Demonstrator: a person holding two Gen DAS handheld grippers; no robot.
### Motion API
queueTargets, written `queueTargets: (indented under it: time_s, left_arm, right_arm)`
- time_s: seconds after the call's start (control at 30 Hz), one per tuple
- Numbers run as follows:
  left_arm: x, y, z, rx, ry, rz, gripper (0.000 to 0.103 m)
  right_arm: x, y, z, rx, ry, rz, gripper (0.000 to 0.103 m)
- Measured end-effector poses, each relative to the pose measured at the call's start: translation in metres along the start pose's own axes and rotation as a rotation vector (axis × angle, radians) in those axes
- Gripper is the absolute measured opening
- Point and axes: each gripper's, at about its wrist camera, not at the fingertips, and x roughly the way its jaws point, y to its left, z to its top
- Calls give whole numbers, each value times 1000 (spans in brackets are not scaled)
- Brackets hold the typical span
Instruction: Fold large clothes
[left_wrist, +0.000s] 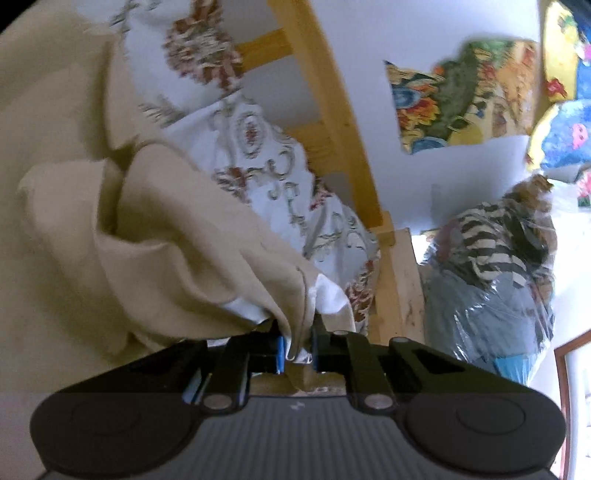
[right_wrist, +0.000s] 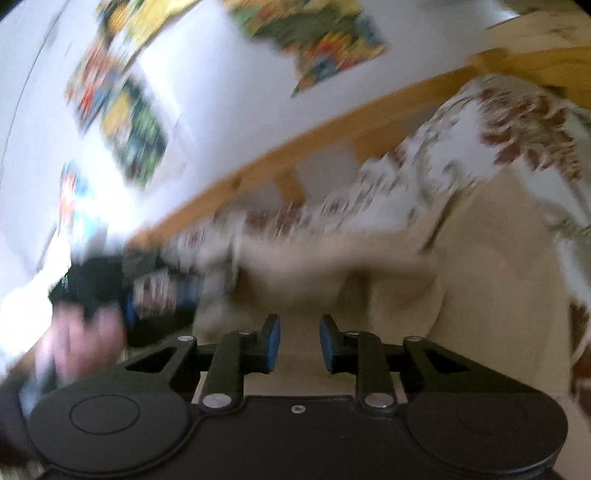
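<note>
Left gripper (left_wrist: 298, 349), black w/ blue pads, pinches a bunched edge of the large cream-beige cloth garment (left_wrist: 177, 236); a bit of white lining shows at the pinch. The garment hangs up and away to the left, rumpled in deep folds, in front of white bedding w/ red-brown floral print (left_wrist: 266, 166) and a yellow pine bed frame (left_wrist: 332, 122). Right gripper (right_wrist: 299, 343) has its fingers spread apart, nothing between them, pointing at the same cream cloth (right_wrist: 406, 266) close ahead; view is heavily motion-blurred. Left gripper (right_wrist: 110, 295) shows there as a dark blur at left, w/ a hand (right_wrist: 77, 343) below it.

Step, as judged: garment lifted by one corner, second grip not yet made. Next move prob. needs the right gripper to find a matching edge or corner and close on it, so the cloth can be spread flat for folding
</note>
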Motion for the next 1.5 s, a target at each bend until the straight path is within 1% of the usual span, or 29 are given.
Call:
queueTargets:
  time_s: [0.07, 0.17, 0.2, 0.27, 0.33, 0.37, 0.43, 0.47, 0.53, 0.6, 0.67, 0.7, 0.77, 0.83, 0.9, 0.97, 1.0, 1.07, 1.1, 1.17, 1.2, 1.23, 1.27, 1.3, 1.33, 1.37, 1.43, 1.47, 1.5]
  left_arm:
    - [1, -13, 2, 40, -3, -23, 11]
    - [-3, -29, 3, 113, -6, -50, 10]
    - [-6, -32, 3, 137, -8, -51, 10]
    - [-12, -31, 0, 161, -6, -55, 10]
    - [-18, -25, 1, 151, -12, -61, 10]
    - [-19, -23, 2, 145, -16, -59, 10]
    - [-20, -22, 6, 137, -23, -57, 9]
    - [-21, -23, 8, 145, -29, -57, 9]
    - [-21, -24, 10, 156, -36, -65, 9]
    - [-21, -25, 12, 165, -34, -68, 9]
    - [-19, -26, 12, 181, -29, -69, 9]
    - [-18, -27, 12, 189, -24, -70, 9]
    - [-17, -29, 10, 201, -20, -74, 9]
    - [-16, -31, 7, 211, -11, -76, 9]
    - [-18, -32, 7, 214, -8, -78, 9]
    - [-24, -31, 6, 221, -9, -87, 9]
    - [-27, -30, 6, 226, -10, -88, 9]
    - [-35, -23, 4, 230, -1, -113, 9]
    - [-39, -17, 2, 241, 15, -132, 9]
    - [-45, -2, -7, 293, 72, -138, 9]
    - [-48, 4, -13, 331, 99, -131, 9]
    - [-52, 12, -21, 390, 127, -111, 9]
    - [-54, 17, -29, 438, 148, -90, 9]
    - [-55, 24, -36, 489, 174, -68, 10]
    - [-55, 30, -42, 512, 202, -52, 10]
    - [-53, 37, -46, 511, 223, -49, 10]
    - [-47, 47, -52, 514, 251, -32, 9]
    - [-44, 50, -54, 529, 259, -12, 9]
    - [-40, 54, -57, 539, 262, 8, 9]
  right_arm:
    - [21, 5, -4, 30, 28, 19, 19]
    - [58, 10, 5, 86, 34, 3, 13]
    - [70, 8, 12, 134, 23, 12, 12]
    - [91, -3, 27, 280, -11, 15, 12]
    - [108, -13, 39, 351, -32, -10, 8]
    - [115, -15, 42, 356, -37, -20, 8]
    - [125, -10, 44, 303, -46, -49, 7]
    - [127, -6, 40, 286, -40, -55, 7]
    - [119, 3, 32, 290, -10, -40, 12]
    - [101, 23, 22, 214, 10, -6, 12]
    - [78, 45, 15, 123, 4, 31, 14]
    - [68, 56, 14, 67, -16, 51, 16]
    - [57, 76, 17, -46, -93, 54, 18]
    - [65, 84, 23, -93, -125, 53, 18]
    - [84, 85, 26, -67, -111, 33, 20]
    - [106, 80, 19, -2, -48, -4, 20]
    - [116, 78, 11, 33, -29, -38, 20]
    - [117, 76, -3, 98, -55, -98, 20]
    - [112, 71, -8, 163, -85, -115, 21]
    - [94, 63, -14, 264, -113, -106, 22]
    - [81, 59, -17, 281, -103, -84, 24]
    - [70, 56, -18, 274, -88, -66, 30]
    - [56, 53, -20, 256, -69, -51, 35]
    - [46, 49, -19, 228, -49, -56, 35]
    - [39, 44, -17, 181, -18, -79, 36]
    - [35, 41, -14, 124, 23, -92, 42]
    - [33, 42, -14, -21, 85, -122, 49]
    - [31, 42, -12, -106, 103, -133, 47]
    - [34, 44, -13, -216, 123, -155, 42]
